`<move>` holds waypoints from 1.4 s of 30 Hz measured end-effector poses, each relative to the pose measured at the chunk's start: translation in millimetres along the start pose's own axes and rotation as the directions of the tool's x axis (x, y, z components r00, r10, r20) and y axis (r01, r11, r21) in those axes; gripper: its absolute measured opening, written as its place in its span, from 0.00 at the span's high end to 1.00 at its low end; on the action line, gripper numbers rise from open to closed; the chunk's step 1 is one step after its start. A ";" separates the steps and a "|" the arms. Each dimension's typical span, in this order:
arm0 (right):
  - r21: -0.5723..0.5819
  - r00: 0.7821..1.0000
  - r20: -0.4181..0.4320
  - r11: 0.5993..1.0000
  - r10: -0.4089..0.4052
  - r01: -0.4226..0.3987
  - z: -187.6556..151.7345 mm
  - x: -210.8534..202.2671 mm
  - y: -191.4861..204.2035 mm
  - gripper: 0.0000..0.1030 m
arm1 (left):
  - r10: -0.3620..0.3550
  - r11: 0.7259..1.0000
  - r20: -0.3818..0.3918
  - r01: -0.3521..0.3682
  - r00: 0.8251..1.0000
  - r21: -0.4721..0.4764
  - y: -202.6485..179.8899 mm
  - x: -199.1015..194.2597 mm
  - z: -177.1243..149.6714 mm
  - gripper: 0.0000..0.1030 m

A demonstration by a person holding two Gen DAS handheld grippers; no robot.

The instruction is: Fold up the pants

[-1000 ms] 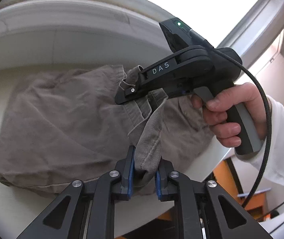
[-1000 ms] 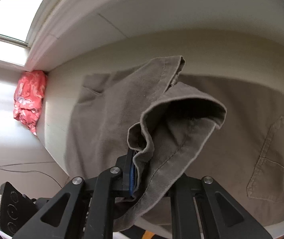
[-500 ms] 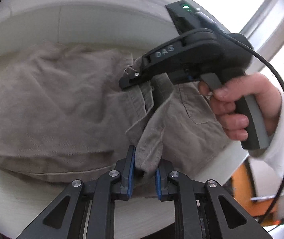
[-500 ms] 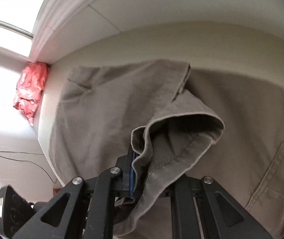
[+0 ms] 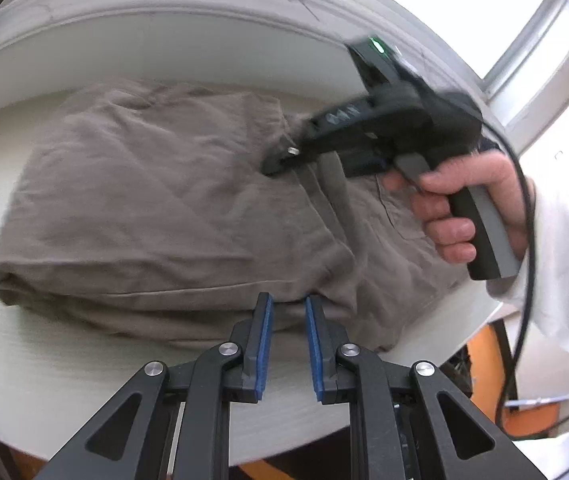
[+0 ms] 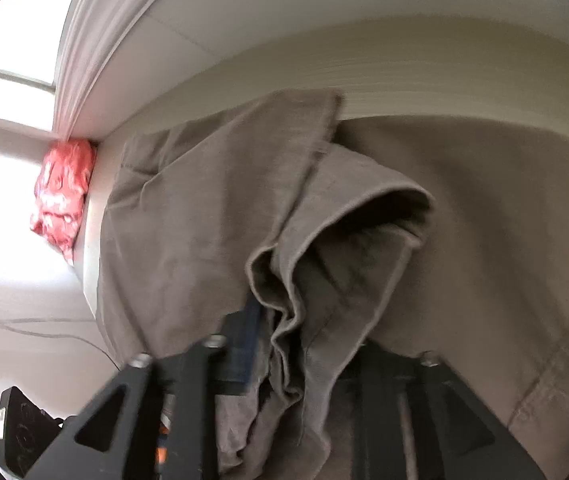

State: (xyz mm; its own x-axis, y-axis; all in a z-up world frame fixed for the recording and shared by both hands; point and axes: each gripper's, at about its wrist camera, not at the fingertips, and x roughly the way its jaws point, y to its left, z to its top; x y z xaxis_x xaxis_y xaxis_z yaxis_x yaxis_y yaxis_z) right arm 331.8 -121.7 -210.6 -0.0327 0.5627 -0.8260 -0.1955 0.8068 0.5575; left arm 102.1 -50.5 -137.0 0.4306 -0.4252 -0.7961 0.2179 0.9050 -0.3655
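L gripper [image 5: 287,322] empty, jaws apart; R gripper [image 6: 304,344] opening w/ pants [image 5: 156,208] hem between jaws. Let cloth drop flat.

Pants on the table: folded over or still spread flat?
Folded over. The pants lie doubled on the table, with stacked layers along the near edge; one bunched end is between the right gripper's opening fingers.

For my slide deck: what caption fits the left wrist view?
Left gripper empty at the folded pants near edge; right gripper jaws opening, cloth between them.
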 end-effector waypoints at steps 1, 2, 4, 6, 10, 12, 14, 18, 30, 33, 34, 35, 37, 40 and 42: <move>0.015 1.000 0.002 1.000 -0.010 0.010 -3.2 -6.2 -2.0 0.64 | 0.007 1.000 0.009 -0.007 1.000 -0.009 5.3 -8.4 3.7 0.84; 0.031 1.000 0.024 0.999 -0.018 0.018 -9.2 -15.0 -2.8 0.57 | 0.009 1.000 0.016 -0.008 1.000 -0.024 9.3 -11.0 3.5 0.84; 0.036 0.996 0.071 0.998 -0.049 0.047 -21.8 -34.5 -6.0 0.55 | 0.032 0.997 0.027 -0.030 0.999 -0.066 30.3 -27.4 10.1 0.84; 0.052 0.988 0.129 0.996 -0.085 0.079 -39.6 -55.2 -4.6 0.55 | 0.077 0.991 0.031 -0.073 0.997 -0.115 61.1 -42.9 14.2 0.84; 0.084 0.976 0.216 0.996 0.000 -0.018 -72.6 -65.1 24.0 0.55 | 0.126 0.971 0.027 -0.117 0.992 -0.208 113.3 -54.9 25.6 0.61; 0.073 0.976 0.217 0.997 0.023 -0.039 -81.5 -53.9 40.7 0.58 | 0.137 0.965 0.043 -0.123 0.990 -0.231 136.6 -60.2 38.2 0.12; 0.063 0.985 0.170 0.998 -0.005 -0.006 -87.1 -32.1 53.0 0.78 | 0.127 0.967 0.056 -0.111 0.990 -0.230 152.1 -63.8 46.9 0.09; 0.118 0.993 0.109 0.993 -0.038 0.025 -94.9 5.1 67.6 0.83 | 0.157 0.974 0.039 -0.149 0.987 -0.171 161.9 -47.2 61.6 0.09; 0.183 0.961 0.271 0.983 -0.061 0.011 -153.0 -71.2 67.0 0.91 | 0.162 0.975 0.002 -0.160 0.987 -0.151 207.1 -32.8 96.3 0.04; 0.247 0.962 0.251 0.968 -0.104 0.040 -162.8 -48.7 54.5 0.91 | 0.160 0.977 -0.034 -0.164 0.986 -0.138 212.0 -17.9 96.8 0.04; 0.265 0.963 0.245 0.963 -0.111 0.044 -163.4 -41.6 50.2 0.91 | 0.164 0.977 -0.050 -0.169 0.985 -0.133 213.1 -12.1 95.9 0.04; 0.289 0.968 0.224 0.956 -0.111 0.042 -164.2 -34.7 45.5 0.91 | 0.165 0.976 -0.066 -0.173 0.984 -0.129 214.0 -7.0 94.8 0.04; 0.296 0.958 0.260 0.954 -0.122 0.041 -167.6 -48.1 55.2 0.91 | 0.172 0.976 -0.095 -0.183 0.981 -0.121 214.3 0.8 92.7 0.05; 0.253 0.941 0.300 0.965 -0.153 0.077 -170.9 -69.9 67.5 0.91 | 0.180 0.975 -0.098 -0.191 0.979 -0.115 212.2 2.9 90.9 0.04; 0.275 0.950 0.264 0.957 -0.167 0.091 -168.9 -58.5 54.5 0.91 | 0.188 0.973 -0.111 -0.200 0.976 -0.113 212.4 8.0 88.2 0.03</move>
State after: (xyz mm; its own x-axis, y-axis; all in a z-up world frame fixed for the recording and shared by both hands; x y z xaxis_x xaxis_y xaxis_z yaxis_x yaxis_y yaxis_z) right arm 157.5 -140.9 -146.0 0.2602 0.4475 -0.8556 0.0799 0.8731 0.4810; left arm 229.1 136.8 -178.4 0.3642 -0.2431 -0.8990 0.0273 0.9677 -0.2507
